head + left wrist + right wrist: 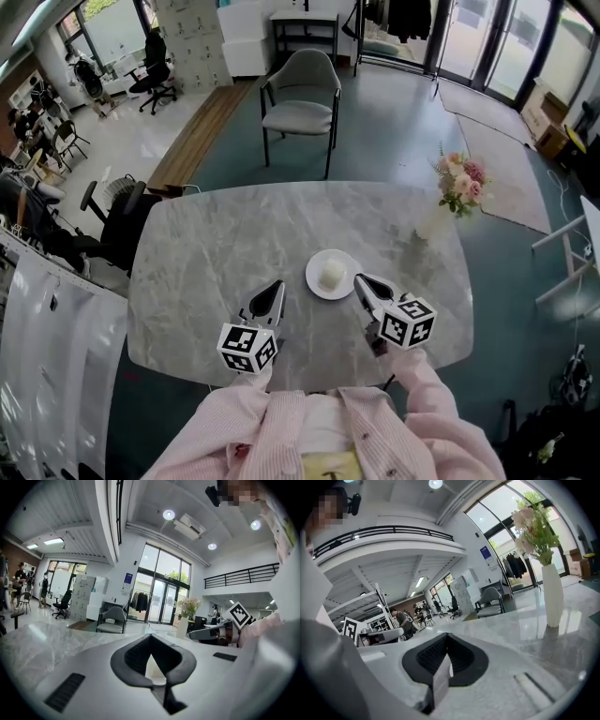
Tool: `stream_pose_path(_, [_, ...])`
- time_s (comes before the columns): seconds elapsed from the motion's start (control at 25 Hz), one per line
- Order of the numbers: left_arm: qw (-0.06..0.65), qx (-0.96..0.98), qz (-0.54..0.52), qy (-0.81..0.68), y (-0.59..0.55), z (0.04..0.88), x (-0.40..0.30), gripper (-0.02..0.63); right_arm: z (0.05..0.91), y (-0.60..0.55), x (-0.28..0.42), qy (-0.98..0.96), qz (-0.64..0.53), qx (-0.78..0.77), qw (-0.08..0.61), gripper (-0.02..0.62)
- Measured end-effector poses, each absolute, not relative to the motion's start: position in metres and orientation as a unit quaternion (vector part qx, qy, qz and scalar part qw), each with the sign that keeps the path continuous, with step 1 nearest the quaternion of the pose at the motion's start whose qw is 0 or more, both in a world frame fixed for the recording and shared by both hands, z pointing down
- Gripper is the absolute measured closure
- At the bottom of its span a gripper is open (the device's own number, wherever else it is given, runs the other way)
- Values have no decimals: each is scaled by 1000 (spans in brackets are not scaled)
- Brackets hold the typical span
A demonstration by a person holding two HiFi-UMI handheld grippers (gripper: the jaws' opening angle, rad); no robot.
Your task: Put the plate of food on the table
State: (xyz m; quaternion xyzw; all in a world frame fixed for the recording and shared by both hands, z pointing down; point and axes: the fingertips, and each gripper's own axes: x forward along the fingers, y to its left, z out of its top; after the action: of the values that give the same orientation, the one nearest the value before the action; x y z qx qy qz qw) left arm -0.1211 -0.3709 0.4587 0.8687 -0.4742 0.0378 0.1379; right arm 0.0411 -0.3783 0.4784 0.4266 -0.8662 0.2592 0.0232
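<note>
A white plate [317,288] with a pale round bun [332,274] rests on the grey marble table [206,244], near its front middle. My left gripper [273,289] lies left of the plate with a gap between them, its jaws shut and empty. My right gripper [362,280] points at the plate's right rim, tip right beside it, jaws shut with nothing between them. In the left gripper view the closed jaws [151,640] frame a pale shape, and the right gripper [211,633] shows at the right. The right gripper view shows its own closed jaws [446,638].
A white vase of pink flowers [457,181] stands at the table's far right, tall in the right gripper view [551,592]. A grey chair [302,98] stands beyond the far edge. An office chair [117,220] stands by the table's left side.
</note>
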Motion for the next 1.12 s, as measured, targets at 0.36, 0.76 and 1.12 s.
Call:
stream_pose_path(0.36, [83, 866, -4, -493, -372, 425, -136, 611, 435, -380, 48, -872, 203, 444, -43, 589])
stream_pose_path(0.76, [54, 850, -27, -524, -371, 403, -155, 611, 407, -380, 61, -859, 169, 477, -72, 589])
stream_pose_path(1.12, [53, 842, -27, -537, -371, 402, -165, 611, 408, -381, 69, -849, 166, 495, -74, 591])
